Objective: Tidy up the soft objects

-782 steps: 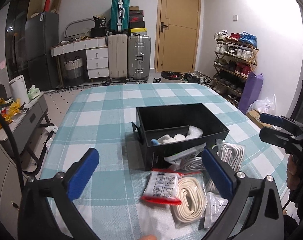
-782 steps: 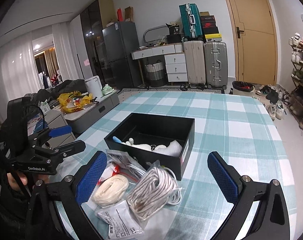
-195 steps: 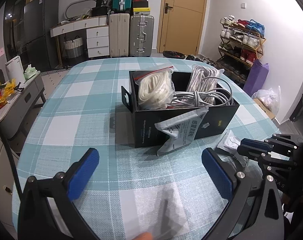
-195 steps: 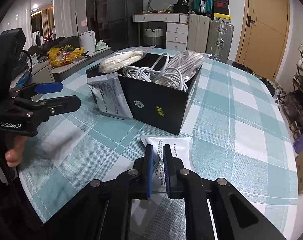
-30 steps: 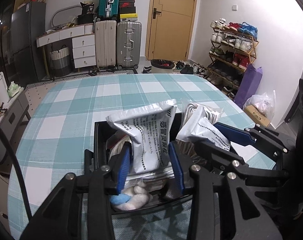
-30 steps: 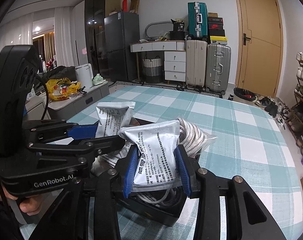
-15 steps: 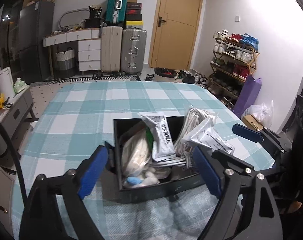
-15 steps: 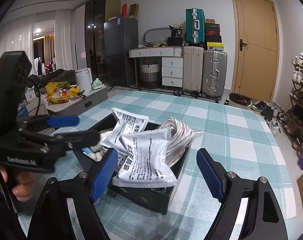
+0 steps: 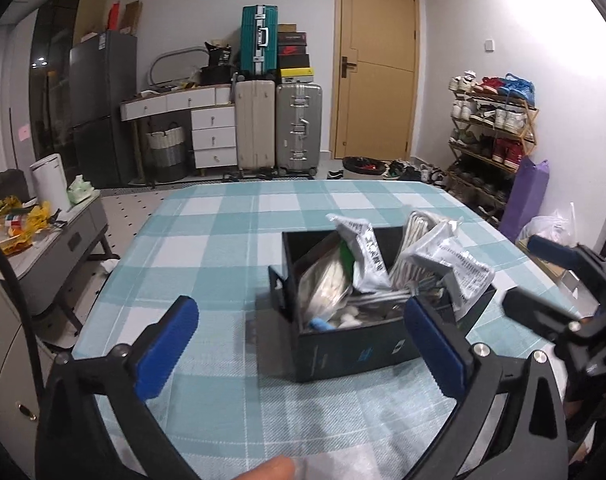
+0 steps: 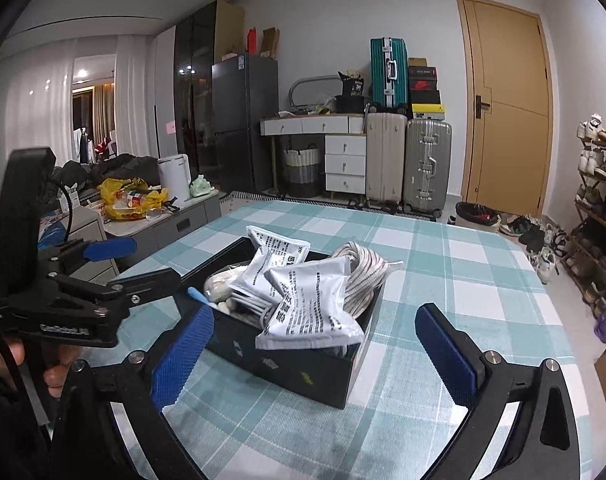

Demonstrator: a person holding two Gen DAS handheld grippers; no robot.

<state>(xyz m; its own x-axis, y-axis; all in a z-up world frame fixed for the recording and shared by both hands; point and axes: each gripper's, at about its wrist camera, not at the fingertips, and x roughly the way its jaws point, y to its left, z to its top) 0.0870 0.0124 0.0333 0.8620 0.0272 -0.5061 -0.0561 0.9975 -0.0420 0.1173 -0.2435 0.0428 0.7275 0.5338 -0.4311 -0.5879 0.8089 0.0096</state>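
Note:
A black box (image 9: 355, 350) (image 10: 303, 368) stands on the checked table. It holds two silver packets (image 9: 365, 256) (image 10: 311, 312), a coil of white rope (image 10: 361, 276), a bagged cream cord (image 9: 327, 290) and small white items. My left gripper (image 9: 299, 346) is open and empty, in front of the box. My right gripper (image 10: 313, 356) is open and empty, also just short of the box. Each gripper shows in the other's view, the right one (image 9: 551, 280) and the left one (image 10: 115, 264).
The table has a teal and white checked cloth (image 9: 231, 232) (image 10: 455, 280). A grey side cabinet (image 9: 63, 236) stands left of the table. Suitcases (image 9: 279, 128), a drawer unit (image 10: 343, 160), a door and a shoe rack (image 9: 491, 140) line the far walls.
Both grippers let go of their silver packets, which now rest in the box. Both grippers opened and drew back from the box.

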